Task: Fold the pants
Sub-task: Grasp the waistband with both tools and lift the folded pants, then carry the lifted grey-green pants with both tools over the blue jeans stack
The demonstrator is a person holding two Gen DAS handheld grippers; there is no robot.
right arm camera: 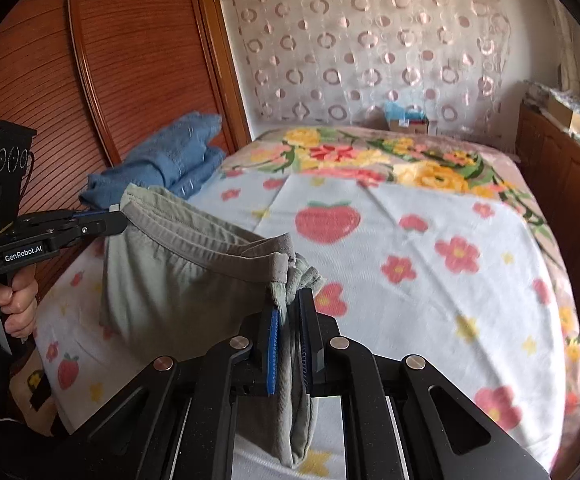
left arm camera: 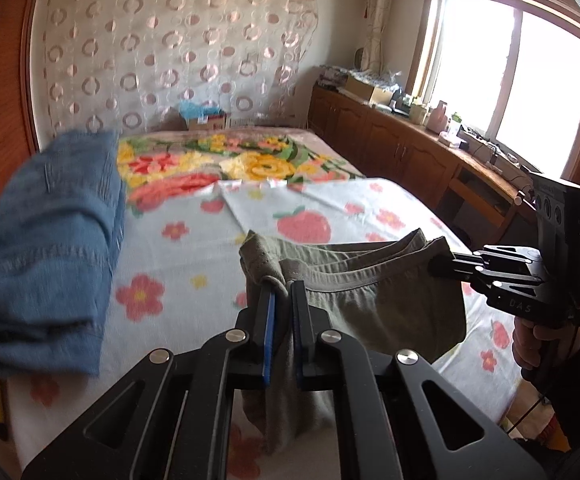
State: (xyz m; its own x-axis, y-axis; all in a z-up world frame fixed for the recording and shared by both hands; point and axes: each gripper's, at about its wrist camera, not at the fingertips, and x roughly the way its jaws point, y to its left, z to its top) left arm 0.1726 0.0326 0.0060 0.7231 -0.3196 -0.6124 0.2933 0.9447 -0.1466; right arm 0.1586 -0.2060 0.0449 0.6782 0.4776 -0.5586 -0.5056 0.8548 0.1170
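Writing: "GenRobot.AI" on the left gripper [right arm camera: 119,220], seen from the right wrist; "DAS" on the right gripper [left arm camera: 436,266], seen from the left wrist.
Fingers: both pairs narrow, each clamped on one end of the waistband.
Pants [left arm camera: 370,300]: grey-green, hanging between the grippers over the bed's [right arm camera: 430,260] near edge.
Left wrist only: window [left arm camera: 510,80], cluttered cabinet [left arm camera: 390,140].
Right wrist only: wooden headboard [right arm camera: 109,60] behind the blue clothes [right arm camera: 177,156].

A home bedroom is showing itself: a bed [right arm camera: 430,240] under a flowered blanket [right arm camera: 370,152] is filling the view, a circle-patterned curtain [left arm camera: 177,40] hanging at twelve o'clock, a wooden cabinet [left arm camera: 402,148] and sunlit window [left arm camera: 510,80] sitting at two o'clock.
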